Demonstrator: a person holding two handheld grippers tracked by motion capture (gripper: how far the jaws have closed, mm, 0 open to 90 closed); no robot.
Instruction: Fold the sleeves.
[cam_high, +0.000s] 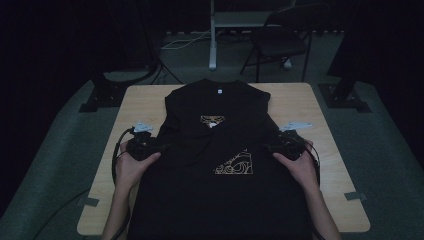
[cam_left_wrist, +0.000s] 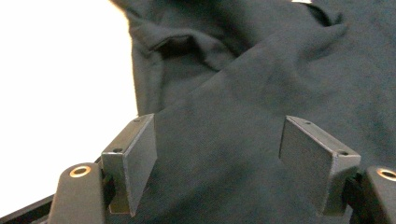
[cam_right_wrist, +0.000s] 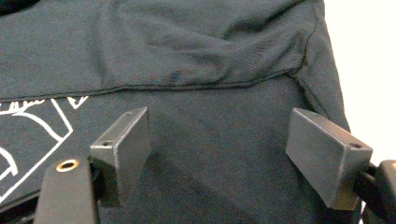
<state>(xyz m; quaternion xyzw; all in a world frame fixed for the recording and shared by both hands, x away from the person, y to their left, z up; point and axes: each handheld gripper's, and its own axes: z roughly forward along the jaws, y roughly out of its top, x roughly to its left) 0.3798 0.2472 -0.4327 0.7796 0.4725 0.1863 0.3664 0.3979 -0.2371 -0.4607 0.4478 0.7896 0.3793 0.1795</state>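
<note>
1. Black cloth is what is seen spread over the wooden table (cam_high: 140, 100): a T-shirt (cam_high: 220, 195) laid flat, its collar toward the far edge and its hem hanging over the near edge; a gold print (cam_high: 235, 165) is shown on a folded-over part near the middle.
2. At the shirt's left edge the left gripper (cam_high: 155, 146) is held in a hand (cam_high: 131, 167); in the left gripper view (cam_left_wrist: 217, 154) its jaws are seen standing wide apart over the dark fabric, with nothing pinched between them.
3. At the shirt's right edge the right gripper (cam_high: 272, 147) is held in the other hand (cam_high: 300, 167); in the right gripper view (cam_right_wrist: 219, 154) its jaws are likewise spread wide above the cloth (a stitched seam and white print lines are seen just beyond them), and no fabric is clamped.
4. Whether the pads rest on the cloth cannot be told.
5. Beyond the table a folding chair (cam_high: 280, 42) is seen on the dim floor.
</note>
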